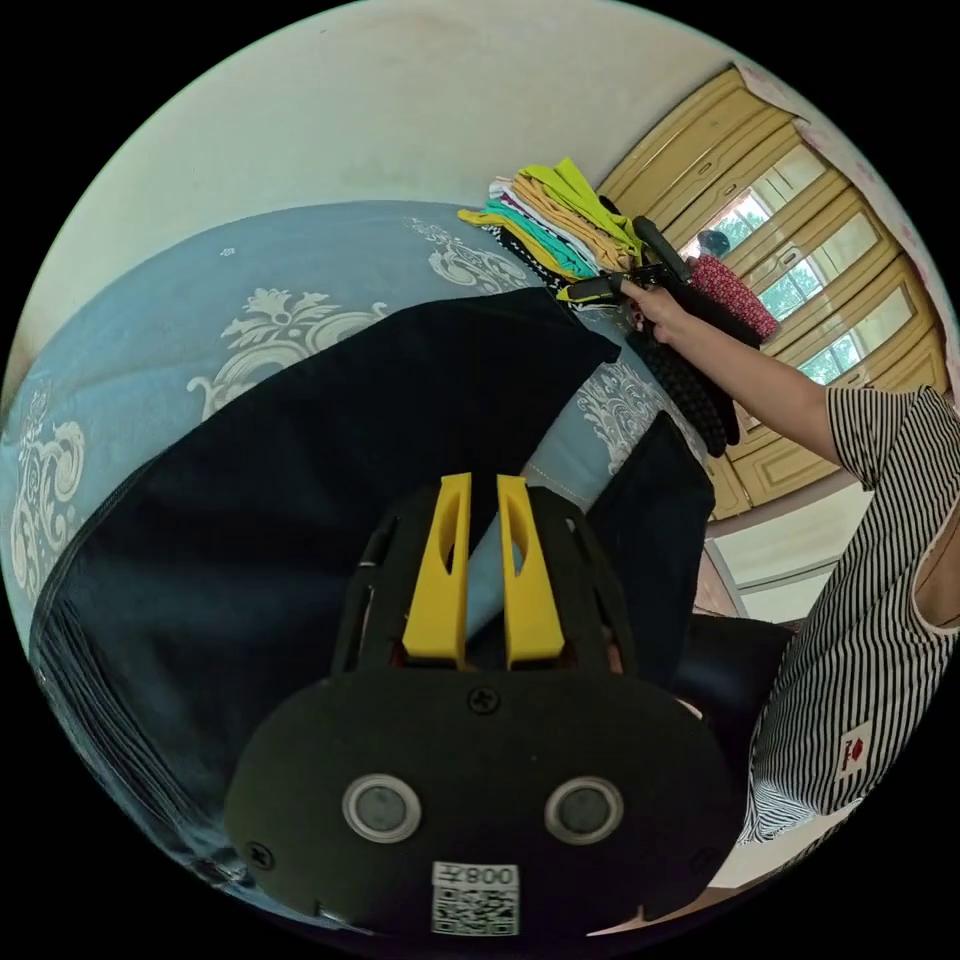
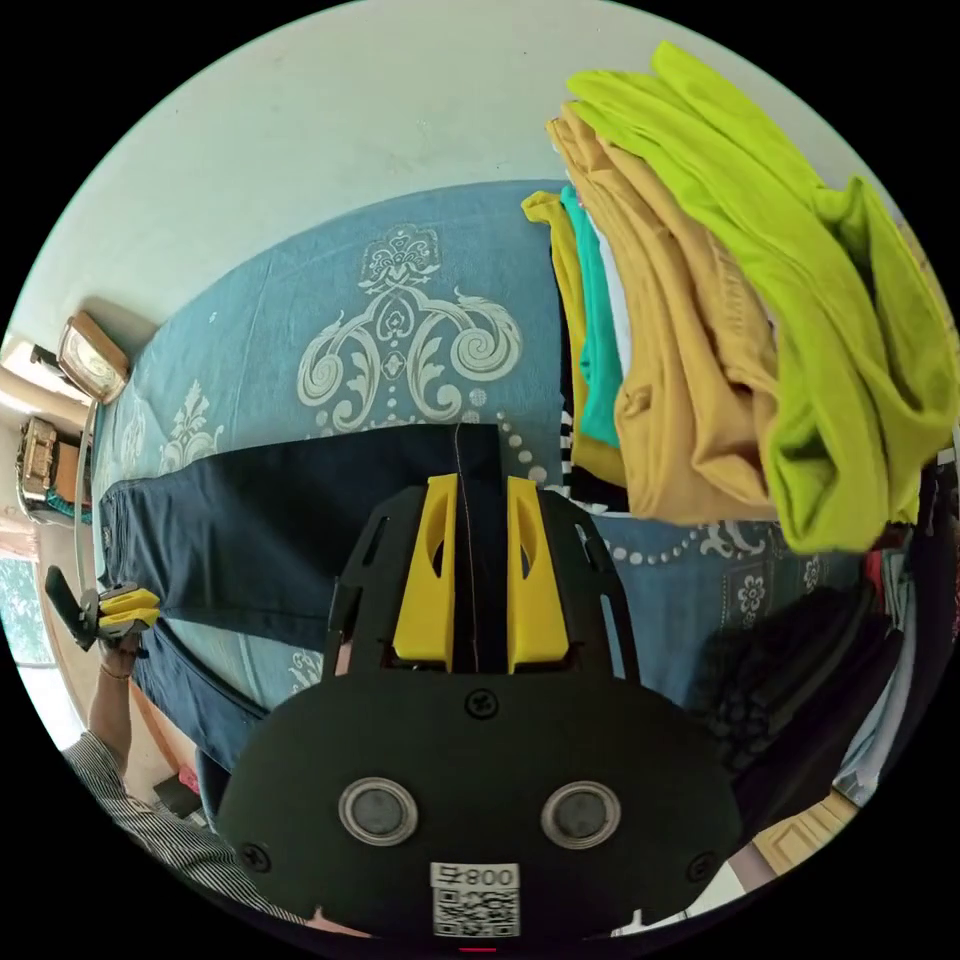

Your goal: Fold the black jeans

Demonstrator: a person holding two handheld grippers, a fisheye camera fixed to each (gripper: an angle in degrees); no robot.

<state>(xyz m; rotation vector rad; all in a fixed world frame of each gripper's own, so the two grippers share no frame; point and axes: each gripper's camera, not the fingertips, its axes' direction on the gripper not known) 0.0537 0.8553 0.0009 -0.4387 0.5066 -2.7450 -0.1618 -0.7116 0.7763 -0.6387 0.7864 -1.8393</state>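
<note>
- The black jeans lie stretched across the blue patterned bedspread, running from about 9 o'clock in the right gripper view toward the middle.
- The right gripper is at the hem end: its yellow jaws stand a narrow way apart with dark cloth and a seam line between them. It looks like a pinch on the leg hem, though I can't say for sure both jaws are pressing.
- Out at 9 o'clock in that same view, the left gripper sits at the waist end of the jeans, its yellow jaws close together right at the cloth's edge.
- In the left gripper view the left gripper's own jaws are narrow, with bedspread showing through the gap; whether cloth is caught lower down I cannot tell.
- In the left gripper view one leg runs toward 1 o'clock and the other hangs off the bed edge near 4 o'clock.
- A stack of folded clothes rises at 2 o'clock in the right gripper view, close to the hem.
- My read: the jeans are held taut end to end, ready for the first fold.
- Next calls for bringing one leg over the other, keeping the hem clear of that stack.
</note>
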